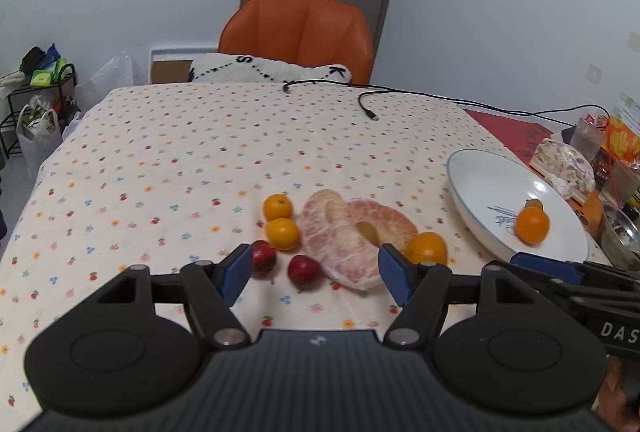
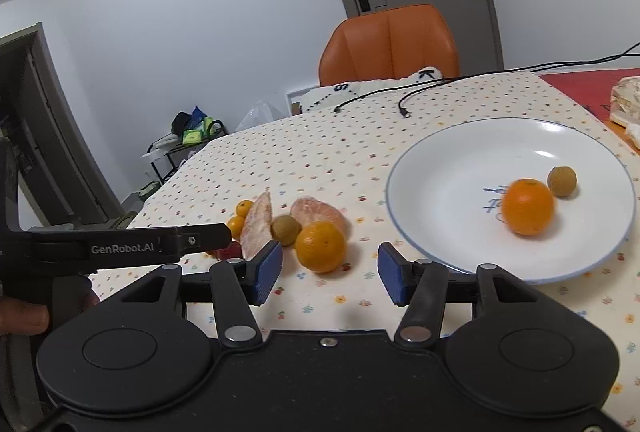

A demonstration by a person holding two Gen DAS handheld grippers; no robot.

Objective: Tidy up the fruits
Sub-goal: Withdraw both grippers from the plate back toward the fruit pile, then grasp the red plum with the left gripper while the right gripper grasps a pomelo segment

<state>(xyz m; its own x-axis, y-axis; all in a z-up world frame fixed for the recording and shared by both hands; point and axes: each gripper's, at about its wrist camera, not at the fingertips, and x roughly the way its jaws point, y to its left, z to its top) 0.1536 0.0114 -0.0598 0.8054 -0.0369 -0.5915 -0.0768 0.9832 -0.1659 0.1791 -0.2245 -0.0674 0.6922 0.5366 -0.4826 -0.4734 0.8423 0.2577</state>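
A white plate (image 2: pixel 448 167) (image 1: pixel 480 179) holds one orange (image 2: pixel 528 207) (image 1: pixel 532 225) and a small brown fruit (image 2: pixel 562 181). On the cloth lie two peeled pomelo pieces (image 1: pixel 340 236) (image 2: pixel 256 228), a brown fruit (image 2: pixel 285 230) between them, an orange (image 2: pixel 320 246) (image 1: pixel 426 248), two small oranges (image 1: pixel 281 232) and two red fruits (image 1: pixel 304 268). My left gripper (image 1: pixel 314 274) is open, low over the red fruits and pomelo. Just short of the near orange, my right gripper (image 2: pixel 329 274) stands open with nothing in it.
An orange chair (image 1: pixel 298 31) with a white cushion stands at the table's far side. Black cables (image 1: pixel 368 99) lie on the far cloth. Snack packets and a metal bowl (image 1: pixel 618 236) crowd the right edge. A rack with bags (image 1: pixel 40 103) is at left.
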